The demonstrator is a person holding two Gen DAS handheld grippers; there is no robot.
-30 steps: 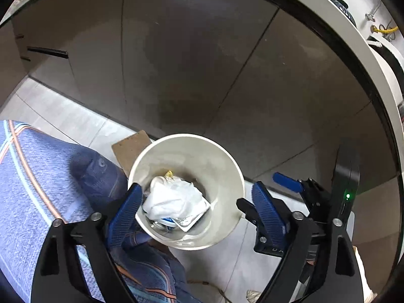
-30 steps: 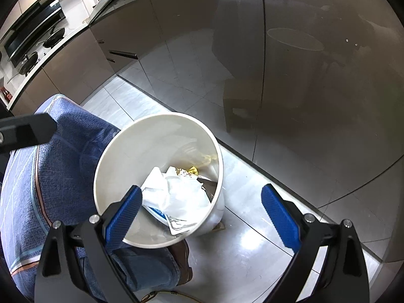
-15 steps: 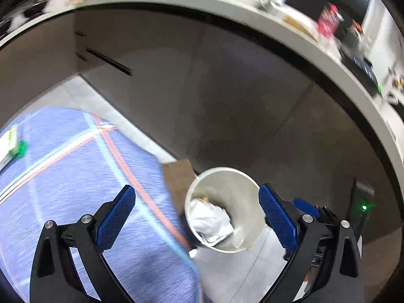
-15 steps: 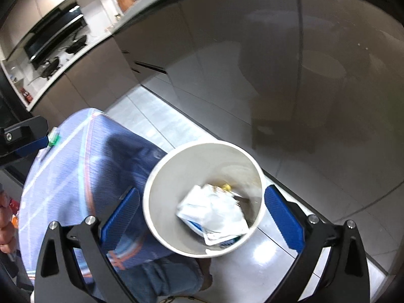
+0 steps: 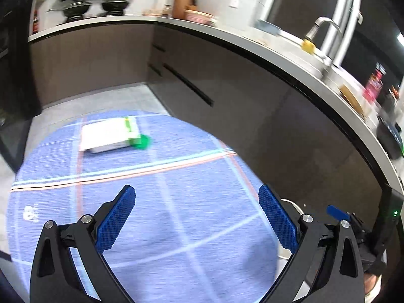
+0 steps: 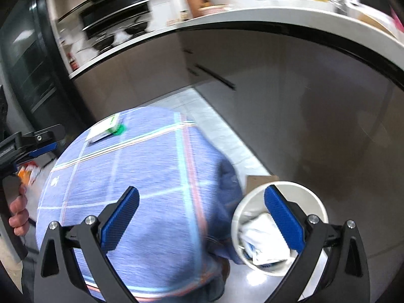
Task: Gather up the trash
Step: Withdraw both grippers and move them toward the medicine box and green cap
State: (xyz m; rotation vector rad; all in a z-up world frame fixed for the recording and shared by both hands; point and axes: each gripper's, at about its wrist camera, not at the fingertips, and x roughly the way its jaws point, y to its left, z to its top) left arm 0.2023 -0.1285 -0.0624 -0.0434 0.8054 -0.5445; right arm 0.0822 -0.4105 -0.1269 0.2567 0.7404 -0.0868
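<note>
A white and green carton [image 5: 111, 136] lies flat at the far side of a round table under a blue checked cloth [image 5: 156, 227]; it is small in the right wrist view as the carton [image 6: 104, 128]. My left gripper [image 5: 197, 214] hangs open over the cloth, nothing between its blue pads. My right gripper [image 6: 202, 214] is open too, above the cloth's right edge. Below on the floor a white bin [image 6: 313, 197] holds crumpled white wrappers [image 6: 262, 242]. Only a sliver of the bin's rim [image 5: 293, 203] shows in the left wrist view.
Dark glossy cabinets under a pale counter [image 5: 277, 48] curve round the back and right, with a tap [image 5: 323, 27] and pans. A brown board [image 6: 257, 181] lies on the tiles by the bin. A hand [image 6: 19, 209] grips the left tool's handle at the left edge.
Both grippers rose and swung left, away from the bin and up over the table. The bin slid to the lower right in both views and the carton came into sight.
</note>
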